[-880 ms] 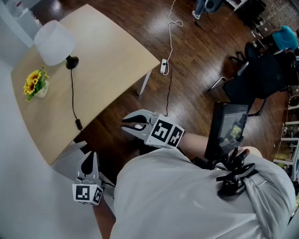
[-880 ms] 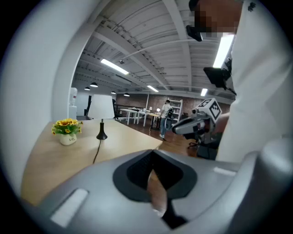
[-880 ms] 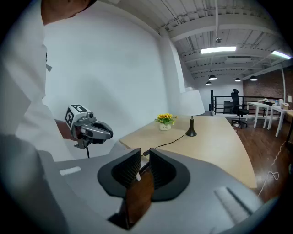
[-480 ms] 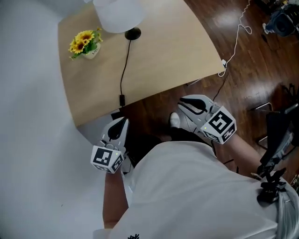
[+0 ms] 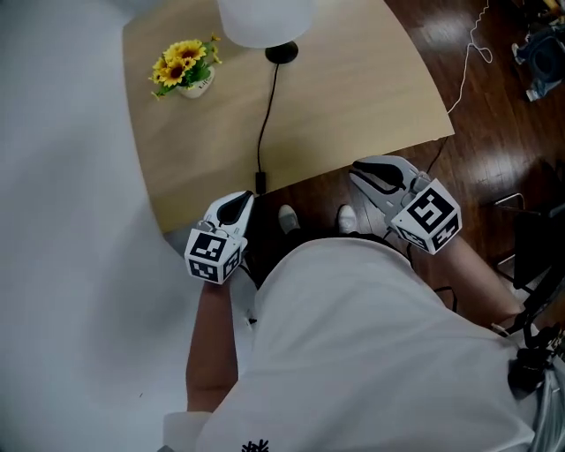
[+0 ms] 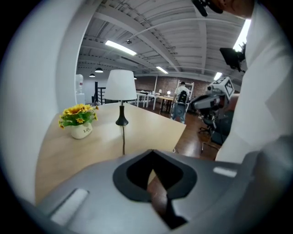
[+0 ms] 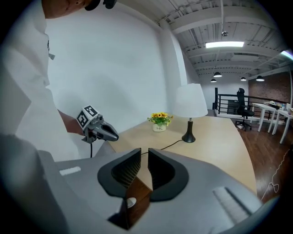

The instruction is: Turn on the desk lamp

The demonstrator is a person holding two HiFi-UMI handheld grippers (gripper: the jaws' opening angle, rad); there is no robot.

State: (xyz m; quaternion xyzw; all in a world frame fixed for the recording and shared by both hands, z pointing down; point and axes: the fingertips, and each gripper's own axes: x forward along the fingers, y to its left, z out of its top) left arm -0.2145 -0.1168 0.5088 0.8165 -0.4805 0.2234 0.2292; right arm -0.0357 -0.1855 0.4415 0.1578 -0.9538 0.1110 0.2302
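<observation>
Head view: the person has squared up to the tabletop (image 5: 353, 97) in the last second, and both grippers have come forward to its near edge. The left gripper (image 5: 240, 201) now sits just short of a small dark block on the cord (image 5: 265, 115), likely the inline switch (image 5: 260, 183). The lamp (image 5: 265, 18) stands well beyond the fingers, at the far side. The right gripper (image 5: 366, 168) hangs over the floor, off to the right of the cord. So the approach looks about done, but the press has not been made.

Left gripper view: the fingers (image 6: 137, 176) are pressed together at the tips, nothing between them. Far ahead stands the lamp, with no glow I can make out. Left of it, a white pot (image 6: 82, 130) holds sunflowers (image 6: 78, 112).

Right gripper view: its fingers (image 7: 162, 171) stand a narrow slit apart, empty. The pot with its flowers is ahead, the lamp just right of it.
</observation>
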